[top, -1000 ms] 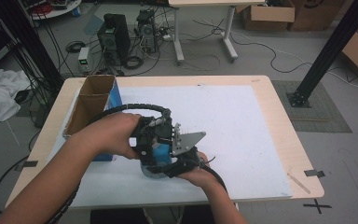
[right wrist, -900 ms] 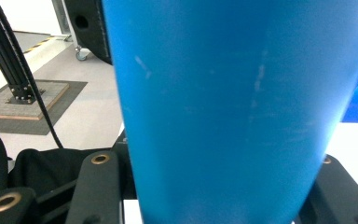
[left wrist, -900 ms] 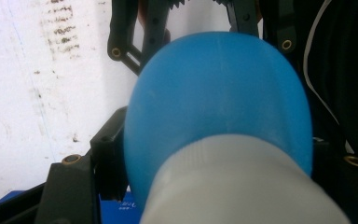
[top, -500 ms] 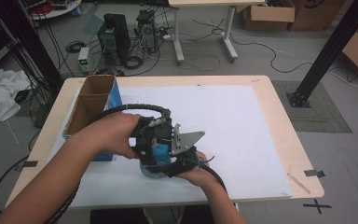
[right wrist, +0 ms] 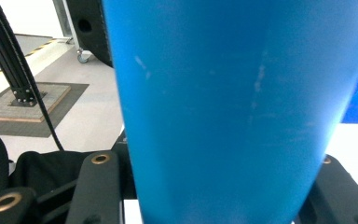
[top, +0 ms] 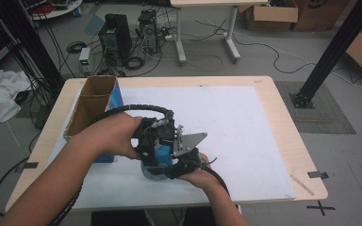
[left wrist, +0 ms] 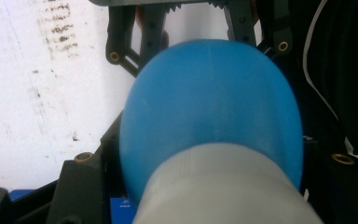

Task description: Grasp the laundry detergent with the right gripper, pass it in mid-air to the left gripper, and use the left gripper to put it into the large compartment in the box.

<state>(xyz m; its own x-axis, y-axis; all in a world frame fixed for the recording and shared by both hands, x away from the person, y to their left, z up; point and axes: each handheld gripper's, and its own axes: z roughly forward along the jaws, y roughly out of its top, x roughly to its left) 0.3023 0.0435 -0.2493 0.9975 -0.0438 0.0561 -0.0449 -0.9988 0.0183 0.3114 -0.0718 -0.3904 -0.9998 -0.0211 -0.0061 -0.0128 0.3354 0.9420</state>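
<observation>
A blue bottle stands upright on the white sheet, near the table's front edge, with both grippers close around it. My left gripper comes down from above. In the left gripper view its jaws flank the bottle's pale grey cap, and the blue body bulges below. My right gripper comes in from the side, shut on the blue body, which stands between its two black jaws. The bottle's lower part is hidden by hands and grippers in the high view.
An open cardboard box with a blue side stands just left of my hands. A white sheet covers most of the wooden table. Computers and cables lie on the floor beyond the far edge.
</observation>
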